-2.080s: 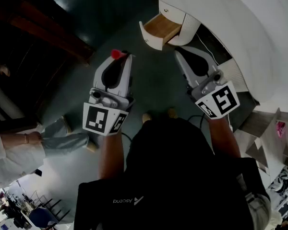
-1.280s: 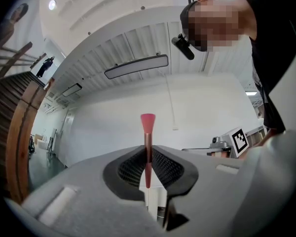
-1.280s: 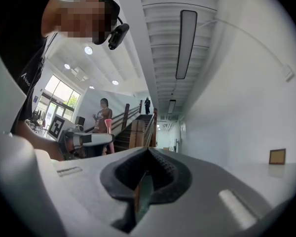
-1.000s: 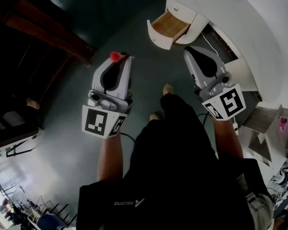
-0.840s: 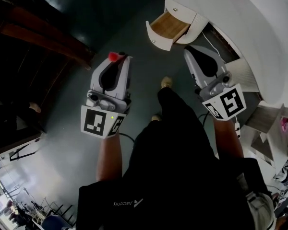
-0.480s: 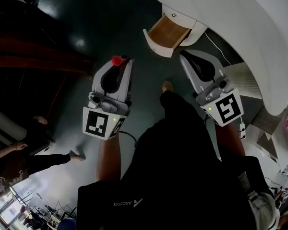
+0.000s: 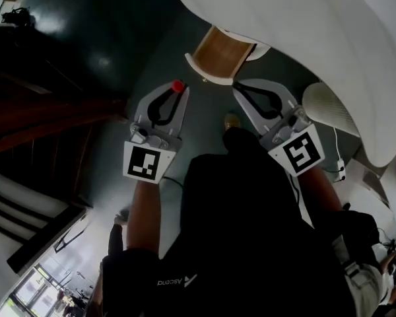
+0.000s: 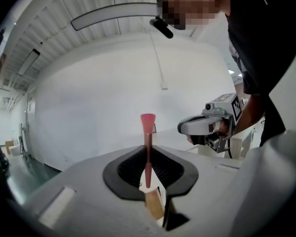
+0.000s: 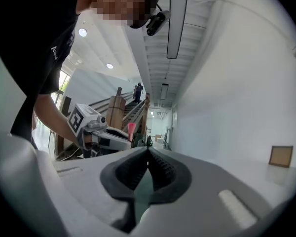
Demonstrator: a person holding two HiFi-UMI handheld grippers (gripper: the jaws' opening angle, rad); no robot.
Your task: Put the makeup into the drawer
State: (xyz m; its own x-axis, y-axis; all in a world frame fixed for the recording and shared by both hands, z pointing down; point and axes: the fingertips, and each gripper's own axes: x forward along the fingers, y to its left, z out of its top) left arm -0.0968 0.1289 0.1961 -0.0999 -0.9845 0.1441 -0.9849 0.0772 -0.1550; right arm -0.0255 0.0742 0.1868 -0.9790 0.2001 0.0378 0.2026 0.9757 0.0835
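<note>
A slim pink-red makeup stick (image 8: 148,127) stands upright between the jaws of my left gripper (image 8: 148,151), which is shut on it. In the head view its red tip (image 7: 177,86) pokes out past the left gripper (image 7: 178,94). An open drawer (image 7: 218,50) with a bare wooden bottom hangs under the white curved desk (image 7: 303,25), just beyond both grippers. My right gripper (image 7: 240,88) sits beside the left one, near the drawer's front. Its tips meet in the right gripper view (image 9: 148,151), with nothing between them.
A white ribbed rounded object (image 7: 327,107) sits under the desk at the right. My shoe (image 7: 231,119) is on the dark green floor between the grippers. Dark wooden stairs (image 7: 46,124) rise at the left. A white power strip (image 7: 340,174) lies on the floor at the right.
Both grippers have moved forward and down toward the drawer, which now sits closer to their tips. The left gripper still holds the makeup stick.
</note>
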